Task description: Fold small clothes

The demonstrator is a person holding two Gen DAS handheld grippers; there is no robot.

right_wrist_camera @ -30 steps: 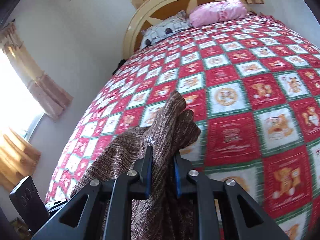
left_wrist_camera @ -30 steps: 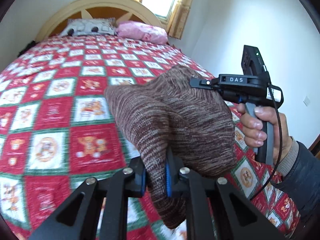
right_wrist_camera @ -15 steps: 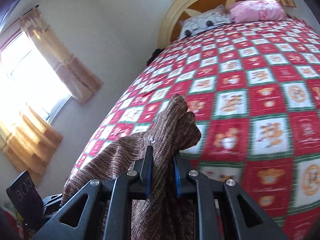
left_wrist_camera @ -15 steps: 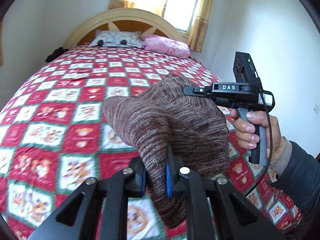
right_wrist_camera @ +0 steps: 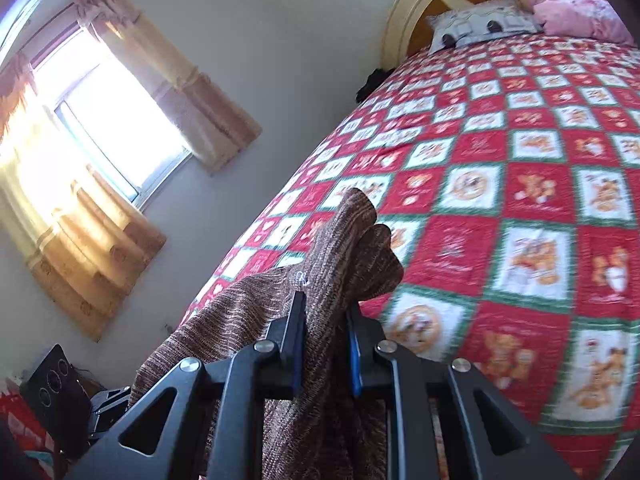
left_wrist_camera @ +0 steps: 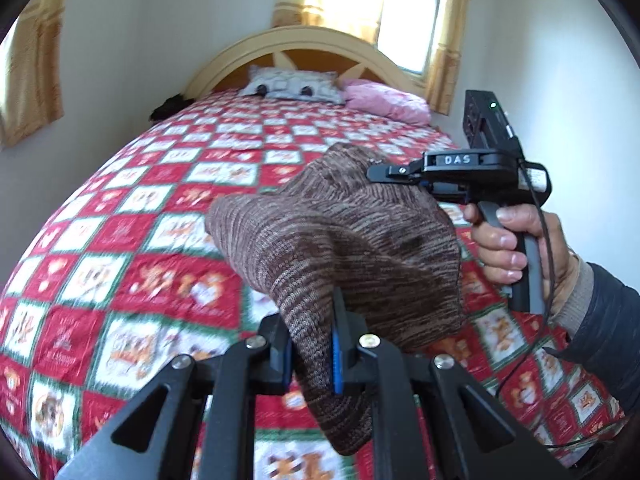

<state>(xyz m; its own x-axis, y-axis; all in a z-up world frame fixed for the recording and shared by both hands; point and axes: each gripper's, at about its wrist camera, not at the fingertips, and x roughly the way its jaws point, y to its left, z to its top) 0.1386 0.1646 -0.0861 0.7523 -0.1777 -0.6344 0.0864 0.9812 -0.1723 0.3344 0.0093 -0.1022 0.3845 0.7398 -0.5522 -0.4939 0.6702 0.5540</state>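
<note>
Both grippers had risen and tipped up since a second ago: more wall, window and headboard showed in each view, and the bed sat lower and farther off. Left gripper (left_wrist_camera: 310, 344) had its jaws clamped narrow on a fold of the brown knit garment (left_wrist_camera: 340, 240), cloth bunched up between the blue pads and hanging below them. Right gripper (right_wrist_camera: 326, 344) likewise pinched the same knit (right_wrist_camera: 352, 248), a peak of fabric sticking up past the fingertips, the rest trailing down left toward the other gripper. In the left wrist view the right gripper (left_wrist_camera: 394, 172) bit the garment's upper right edge, right hand (left_wrist_camera: 516, 248) wrapped around its handle. Garment was held in the air between the two, above the red-and-white checked quilt (left_wrist_camera: 132, 248), not touching it as far as could be told. Grey patterned pillow (left_wrist_camera: 294, 86) and pink pillow (left_wrist_camera: 384, 100) lay at the cream headboard (left_wrist_camera: 304, 46). Curtained window (right_wrist_camera: 108, 120) was on the side wall.
</note>
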